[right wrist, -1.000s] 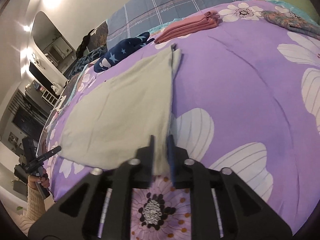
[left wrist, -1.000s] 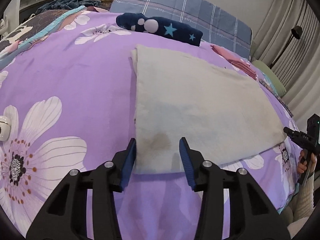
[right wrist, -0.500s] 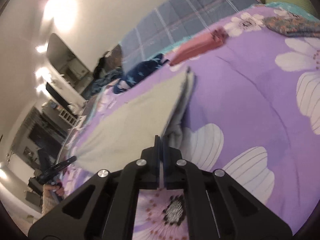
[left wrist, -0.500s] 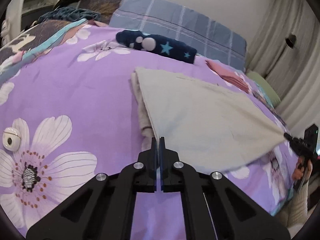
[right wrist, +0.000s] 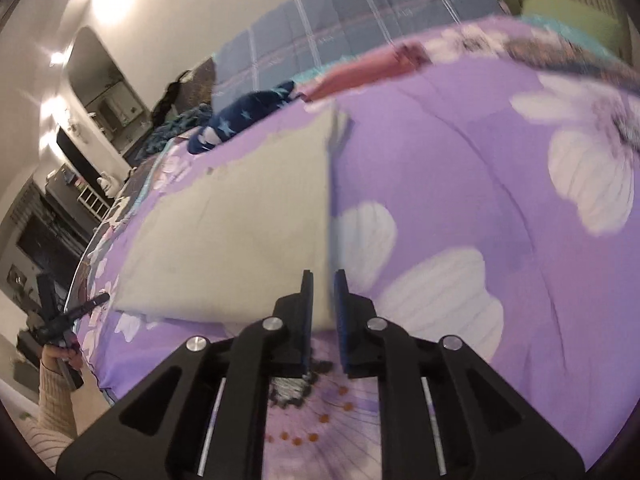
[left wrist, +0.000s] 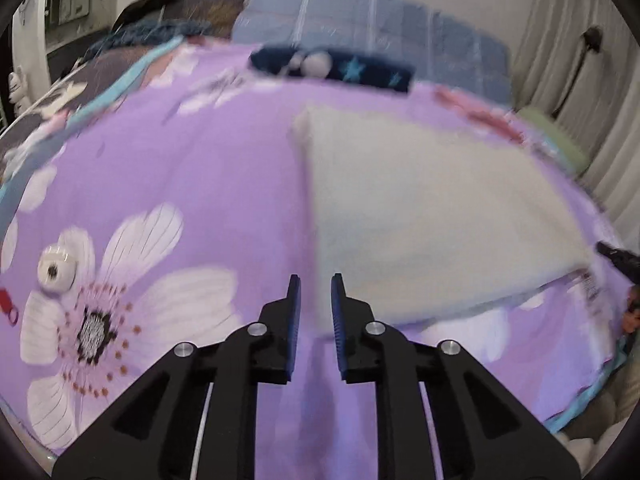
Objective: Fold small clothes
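A pale grey-beige folded cloth (left wrist: 420, 220) lies on the purple flowered bedcover (left wrist: 200, 168). My left gripper (left wrist: 316, 300) is at its near left corner. The jaws stand a narrow gap apart and are opening; the blurred corner lies between them, not pinched. In the right wrist view the cloth (right wrist: 248, 232) stretches away to the left. My right gripper (right wrist: 322, 296) is at its near right corner, jaws likewise opening with the corner loose between them. Each view shows the other gripper at the cloth's far end: the right one (left wrist: 616, 258), and the left one (right wrist: 80, 312) in a person's hand (right wrist: 60, 356).
A navy star-patterned garment (left wrist: 332, 66) lies beyond the cloth, with a folded pink piece (right wrist: 360, 72) to its right. A blue plaid pillow (left wrist: 380, 28) lies at the head of the bed. A small white round object (left wrist: 56, 268) rests on the cover at left. The bed's edge runs close by (right wrist: 96, 376).
A second ago both grippers stood open around the cloth's front corners, then closed on them and lifted the edge. Now both jaws have parted and the cloth has sunk back.
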Tool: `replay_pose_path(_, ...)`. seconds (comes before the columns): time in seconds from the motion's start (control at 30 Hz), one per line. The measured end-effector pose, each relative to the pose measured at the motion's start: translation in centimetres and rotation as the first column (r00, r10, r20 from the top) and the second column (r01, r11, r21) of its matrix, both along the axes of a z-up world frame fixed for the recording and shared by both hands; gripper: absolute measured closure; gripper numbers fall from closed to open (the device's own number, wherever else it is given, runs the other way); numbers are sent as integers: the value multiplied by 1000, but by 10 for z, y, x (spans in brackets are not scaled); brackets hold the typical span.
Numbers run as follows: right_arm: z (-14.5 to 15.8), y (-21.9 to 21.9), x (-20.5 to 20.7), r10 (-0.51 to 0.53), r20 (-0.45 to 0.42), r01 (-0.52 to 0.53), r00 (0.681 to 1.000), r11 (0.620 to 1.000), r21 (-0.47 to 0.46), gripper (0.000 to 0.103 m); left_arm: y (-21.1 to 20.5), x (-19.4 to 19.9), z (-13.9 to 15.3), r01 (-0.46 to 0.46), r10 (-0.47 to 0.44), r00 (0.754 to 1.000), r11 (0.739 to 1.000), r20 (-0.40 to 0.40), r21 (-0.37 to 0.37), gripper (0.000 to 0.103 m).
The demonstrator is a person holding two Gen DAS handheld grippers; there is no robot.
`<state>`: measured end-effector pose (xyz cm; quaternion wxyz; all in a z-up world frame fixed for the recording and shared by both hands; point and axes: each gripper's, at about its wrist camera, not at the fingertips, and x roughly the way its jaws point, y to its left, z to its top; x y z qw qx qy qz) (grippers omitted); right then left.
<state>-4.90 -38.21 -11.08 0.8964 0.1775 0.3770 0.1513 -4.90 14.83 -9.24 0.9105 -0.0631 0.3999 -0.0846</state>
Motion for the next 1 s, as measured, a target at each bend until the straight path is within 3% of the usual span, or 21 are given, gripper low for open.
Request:
replay_pose_path(0.1,2,15,4,58,25,-59,998,997,41,91,-27,4,4,90,-89,996,995,22,-44,84)
replay_pose_path(0.13,-2,22,8,77,16,-78,997,996,31,91,-35,7,0,107,-106,994,994,15,-25,74)
replay_pose_path(0.23,-29,37,22,49,-96,-60,994,992,-115,93,-66,18,-39,150,-140,987,980,-82,134,64)
replay_pose_path(0.27,-39,36,22,39,-109,-52,993,992,-114,93,-73,14,-47,148,-145,989,970,-28,192,64)
replay_pose_path(0.33,-41,29,17,33,-90,-39,995,997,-61,94,-77,10,-44,152,-150,988,960,-26,235,63)
replay_pose_path(0.4,-38,23,14,35,-110,-38,993,999,-25,94,-81,14,-34,147,-138,989,965,-57,217,63)
replay_pose_path(0.5,-27,16,18,35,-130,-33,991,999,18,91,-117,12,-6,232,-237,972,951,1,203,63)
replay_pose_path(0.63,1,-3,38,-18,-59,17,998,1000,-25,73,-200,11,11,450,-469,882,868,50,209,59)
replay_pose_path(0.67,7,-7,48,-27,-49,25,998,999,-46,73,-232,12,7,519,-536,843,830,40,205,57)
replay_pose_path(0.8,7,-21,90,-45,-90,43,995,999,-25,74,-317,12,-7,661,-676,737,725,13,194,56)
replay_pose_path(0.93,4,-28,136,4,-140,2,990,999,44,77,-374,15,-15,746,-757,654,641,-15,181,50)
replay_pose_path(1.0,3,-25,163,32,-167,-24,985,999,48,77,-388,17,-18,768,-777,629,615,-31,178,46)
